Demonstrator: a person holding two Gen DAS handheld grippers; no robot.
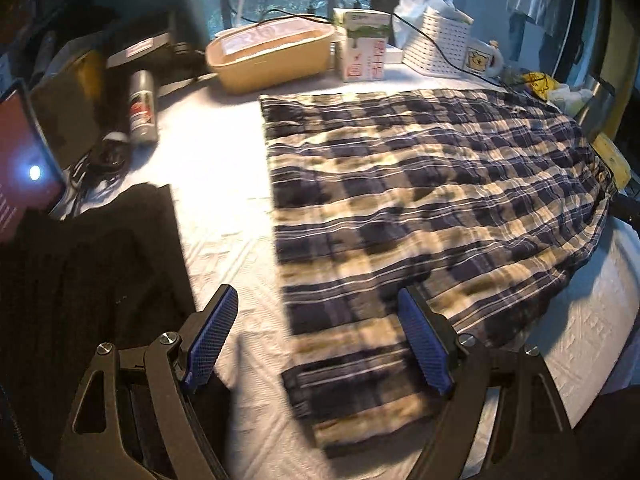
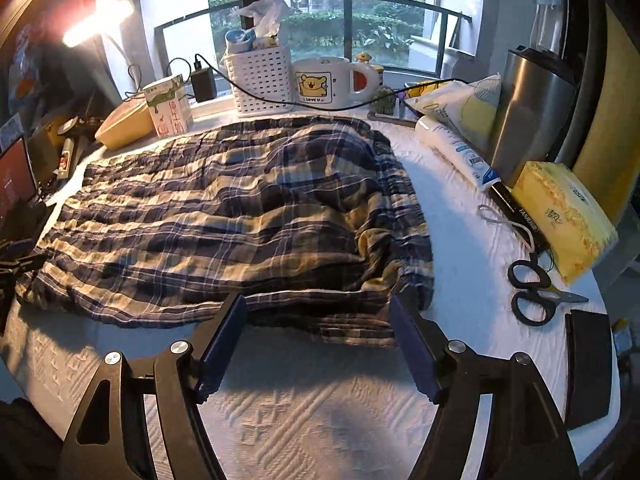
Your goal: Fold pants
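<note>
The plaid pants (image 1: 420, 184), navy and cream, lie spread flat on the white textured table cover (image 1: 224, 216). In the left wrist view their leg ends reach toward me. My left gripper (image 1: 318, 294) hovers open over that near end, its blue pads wide apart, one over bare cover and one over the cloth. In the right wrist view the pants (image 2: 224, 216) show their gathered waist at the right. My right gripper (image 2: 318, 300) stands open at the near edge of the cloth, with the hem between its tips and neither pad pressing on it.
A black garment (image 1: 100, 264) lies at the left. A spray can (image 1: 142, 106), beige basin (image 1: 272, 56) and milk carton (image 1: 364, 46) stand behind. A basket (image 2: 260, 80), mug (image 2: 324, 80), tube (image 2: 456, 152), tissue pack (image 2: 560, 216) and scissors (image 2: 532, 284) line the right side.
</note>
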